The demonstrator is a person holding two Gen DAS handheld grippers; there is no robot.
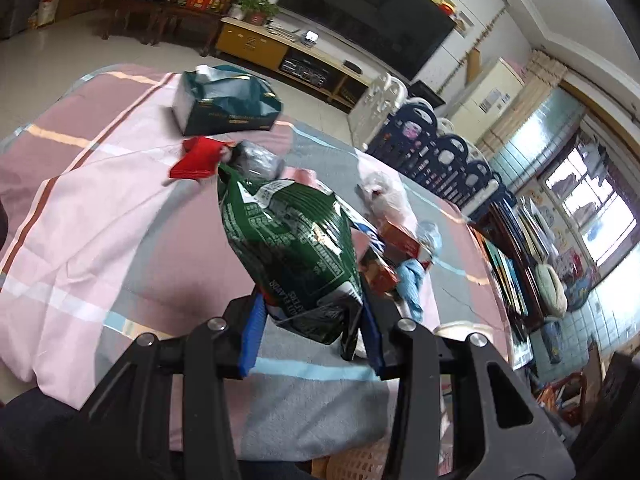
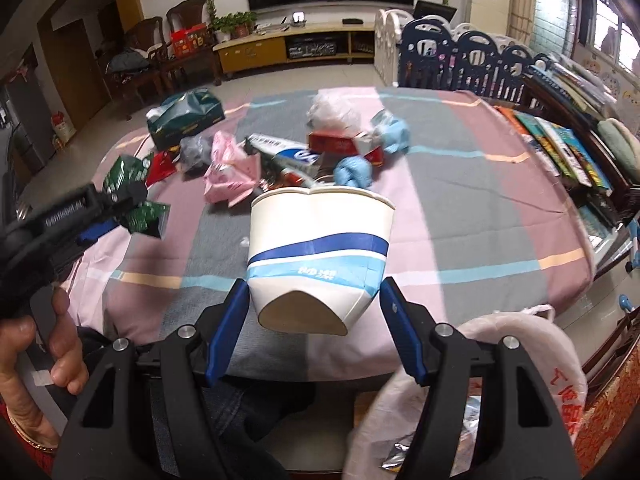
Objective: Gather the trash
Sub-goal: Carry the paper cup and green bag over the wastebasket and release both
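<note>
1. A green bag is clamped between the blue pads of the left gripper, narrowly parted, and is held clear above the table.
2. In the right wrist view the same left gripper is seen at the left, over the table's near-left edge, with the bag's crumpled end sticking out of it; a hand is wrapped round its handle.
3. A squashed paper cup is gripped by the right gripper, whose jaws are set wide, the pads pressing the cup's lower sides; the cup is held above the table's near edge.
4. The remaining trash is gathered at mid-table: a pink wrapper, a toothpaste box, a red box, blue gloves, a clear bag and a grey wad.
5. A teal tissue box is set near the far-left edge, a red packet just beside it.
6. The near strip and the right side of the cloth are left bare, giving open room there.
7. A white plastic bag is seen below the near-right edge, its mouth open.
8. Books are stacked just past the right edge, and a fence stands beyond the far-right corner.
</note>
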